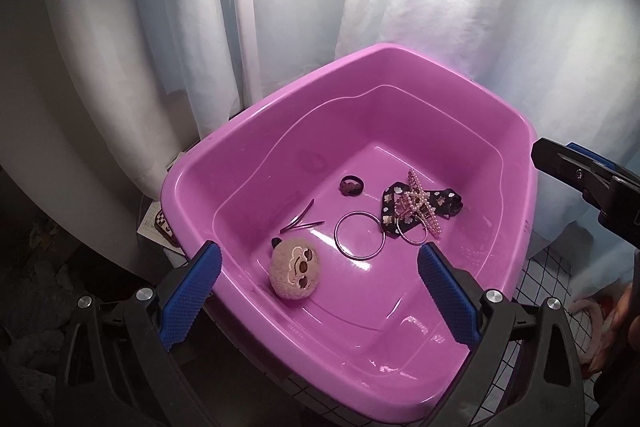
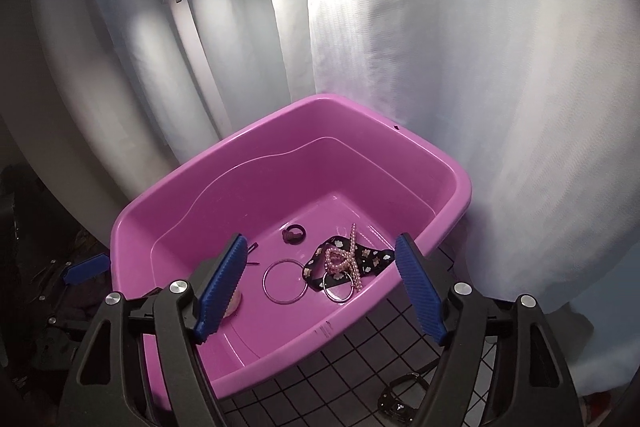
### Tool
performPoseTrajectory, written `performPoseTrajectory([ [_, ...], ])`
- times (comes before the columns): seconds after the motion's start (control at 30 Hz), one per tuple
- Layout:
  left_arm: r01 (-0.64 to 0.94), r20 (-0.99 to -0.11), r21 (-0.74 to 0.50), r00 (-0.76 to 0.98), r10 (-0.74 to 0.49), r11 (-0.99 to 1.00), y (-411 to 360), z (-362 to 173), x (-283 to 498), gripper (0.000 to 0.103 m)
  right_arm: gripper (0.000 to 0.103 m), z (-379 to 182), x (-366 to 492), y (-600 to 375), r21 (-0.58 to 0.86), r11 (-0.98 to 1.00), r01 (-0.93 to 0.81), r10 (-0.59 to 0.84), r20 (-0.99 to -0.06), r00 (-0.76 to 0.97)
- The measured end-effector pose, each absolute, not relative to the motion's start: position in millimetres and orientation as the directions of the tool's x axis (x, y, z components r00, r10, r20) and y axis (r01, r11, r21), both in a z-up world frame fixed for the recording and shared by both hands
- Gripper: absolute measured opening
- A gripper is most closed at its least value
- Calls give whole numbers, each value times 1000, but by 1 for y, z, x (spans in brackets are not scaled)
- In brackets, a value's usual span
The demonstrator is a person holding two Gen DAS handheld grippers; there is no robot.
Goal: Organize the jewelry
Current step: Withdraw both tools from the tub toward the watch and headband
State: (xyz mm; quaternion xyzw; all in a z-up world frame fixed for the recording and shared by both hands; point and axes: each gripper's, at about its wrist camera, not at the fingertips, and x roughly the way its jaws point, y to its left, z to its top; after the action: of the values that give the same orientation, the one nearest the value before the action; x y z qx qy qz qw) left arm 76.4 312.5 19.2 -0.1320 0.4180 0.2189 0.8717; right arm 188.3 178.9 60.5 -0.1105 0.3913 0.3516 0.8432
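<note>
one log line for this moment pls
left gripper open, empty | right gripper open, empty | rings, pearl clip in pink tub

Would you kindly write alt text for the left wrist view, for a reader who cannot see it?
A pink tub holds hair accessories: a plush face, a metal ring, hairpins, a dark hair tie and a pearl clip on a black patterned band. The left gripper hovers open, empty.

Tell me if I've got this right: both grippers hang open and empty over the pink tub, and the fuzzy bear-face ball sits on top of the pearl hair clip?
Not quite. The fuzzy bear-face ball lies alone on the floor of the pink tub, well apart from the pearl hair clip, which rests on the black patterned band. The left wrist view shows this. The left gripper and right gripper are indeed open and empty.
</note>
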Motion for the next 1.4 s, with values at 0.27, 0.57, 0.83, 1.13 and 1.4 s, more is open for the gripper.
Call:
performPoseTrajectory([
  [0.27,-507,-767,-23,562,310,862,288,35,60,97,76,69,166,137,136,718,-682,554,-706,442],
  [0.57,-476,-740,0,592,320,879,236,50,41,97,76,67,131,68,179,741,-647,565,-688,456],
  [0.83,-392,-737,3,621,267,920,171,45,27,97,78,52,92,-28,194,801,-567,517,-701,491],
  [1.13,-315,-766,-33,618,179,948,98,14,3,97,78,21,39,-158,169,880,-444,413,-735,538],
  [1.4,-291,-788,-63,601,131,955,51,-10,-11,97,78,-6,21,-244,201,932,-303,345,-755,558],
])
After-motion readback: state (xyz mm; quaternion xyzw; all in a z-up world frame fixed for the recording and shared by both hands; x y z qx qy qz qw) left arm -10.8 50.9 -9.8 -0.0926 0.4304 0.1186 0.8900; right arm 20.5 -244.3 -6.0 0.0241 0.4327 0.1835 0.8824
